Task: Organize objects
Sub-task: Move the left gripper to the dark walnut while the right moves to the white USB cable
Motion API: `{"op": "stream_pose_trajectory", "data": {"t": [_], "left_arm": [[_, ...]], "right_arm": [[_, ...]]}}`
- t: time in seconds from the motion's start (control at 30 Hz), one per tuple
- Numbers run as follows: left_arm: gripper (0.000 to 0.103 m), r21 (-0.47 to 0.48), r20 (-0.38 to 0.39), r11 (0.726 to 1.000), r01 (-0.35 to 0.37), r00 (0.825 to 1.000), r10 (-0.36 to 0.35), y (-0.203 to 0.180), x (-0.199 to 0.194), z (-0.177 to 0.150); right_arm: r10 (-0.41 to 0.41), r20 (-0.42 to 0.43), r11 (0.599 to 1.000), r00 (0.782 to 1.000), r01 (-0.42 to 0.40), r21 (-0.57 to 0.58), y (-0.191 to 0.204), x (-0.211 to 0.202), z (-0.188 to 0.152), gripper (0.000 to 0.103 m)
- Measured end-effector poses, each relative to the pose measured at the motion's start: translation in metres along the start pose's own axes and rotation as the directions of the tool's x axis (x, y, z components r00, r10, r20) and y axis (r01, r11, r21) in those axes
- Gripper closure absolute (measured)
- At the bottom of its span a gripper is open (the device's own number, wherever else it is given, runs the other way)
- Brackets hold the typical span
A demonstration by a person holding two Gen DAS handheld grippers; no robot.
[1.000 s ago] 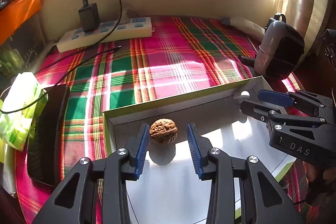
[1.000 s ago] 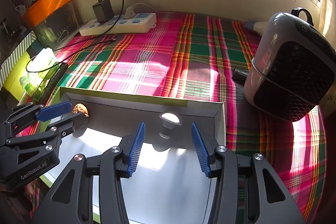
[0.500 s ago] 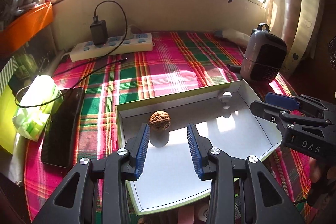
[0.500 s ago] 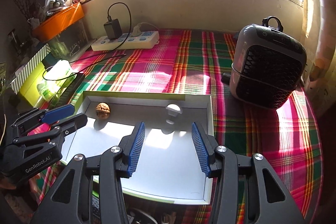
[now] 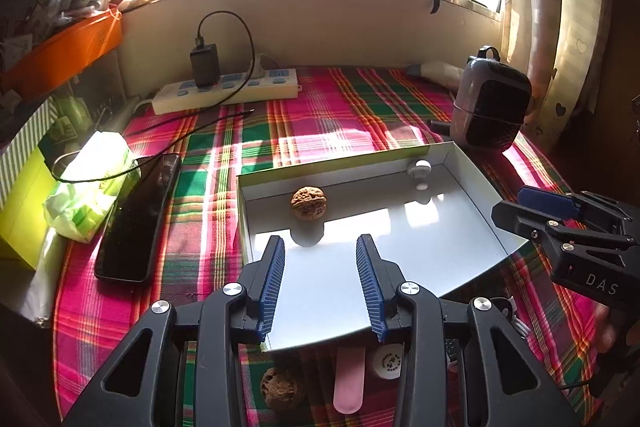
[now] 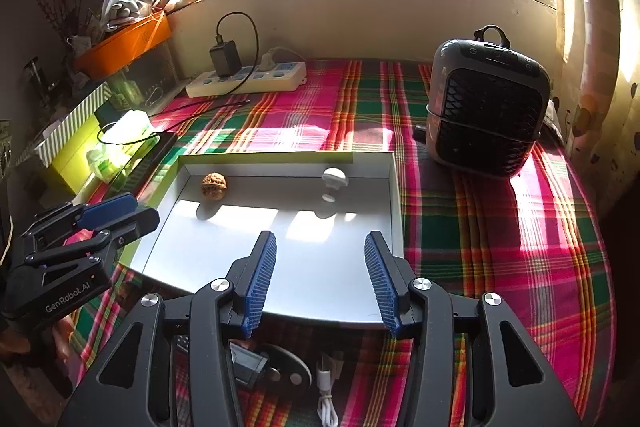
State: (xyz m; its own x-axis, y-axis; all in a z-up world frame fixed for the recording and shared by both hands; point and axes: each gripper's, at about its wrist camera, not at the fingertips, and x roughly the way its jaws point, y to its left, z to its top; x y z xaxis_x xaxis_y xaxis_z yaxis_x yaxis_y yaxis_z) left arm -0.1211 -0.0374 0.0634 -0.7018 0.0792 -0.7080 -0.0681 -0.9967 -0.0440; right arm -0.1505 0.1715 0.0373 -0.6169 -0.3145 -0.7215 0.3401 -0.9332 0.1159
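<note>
A shallow white box (image 5: 468,175) (image 6: 394,195) lies on the plaid cloth. A brown walnut (image 5: 308,203) (image 6: 214,184) sits at its far left and a small white knob (image 5: 418,169) (image 6: 334,179) at its far right. My left gripper (image 5: 320,279) is open and empty above the box's near edge. My right gripper (image 6: 320,279) is open and empty, also above the near edge. In front of the box lie a second walnut (image 5: 280,389), a pink strip (image 5: 349,379), a round white cap (image 5: 388,363), a white cable (image 6: 328,403) and a round metal piece (image 6: 280,373).
A grey heater (image 6: 486,107) stands at the right. A power strip with a charger (image 5: 226,91) lies at the back. A black phone (image 5: 138,219) and a green tissue pack (image 5: 94,187) lie left of the box.
Both grippers have pulled back and up from the box. The walnut and knob stay in the box, and the objects in front of it have come into view.
</note>
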Motion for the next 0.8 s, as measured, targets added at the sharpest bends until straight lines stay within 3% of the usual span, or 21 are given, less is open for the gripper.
{"op": "stream_pose_trajectory", "data": {"t": [0.8], "left_arm": [[0.068,0.005,0.05,0.998,-0.069,0.996,0.068,0.008,-0.028,-0.041]], "right_arm": [[-0.024,0.059,0.999,0.998,0.022,0.026,-0.004,-0.031,-0.043,0.055]]}}
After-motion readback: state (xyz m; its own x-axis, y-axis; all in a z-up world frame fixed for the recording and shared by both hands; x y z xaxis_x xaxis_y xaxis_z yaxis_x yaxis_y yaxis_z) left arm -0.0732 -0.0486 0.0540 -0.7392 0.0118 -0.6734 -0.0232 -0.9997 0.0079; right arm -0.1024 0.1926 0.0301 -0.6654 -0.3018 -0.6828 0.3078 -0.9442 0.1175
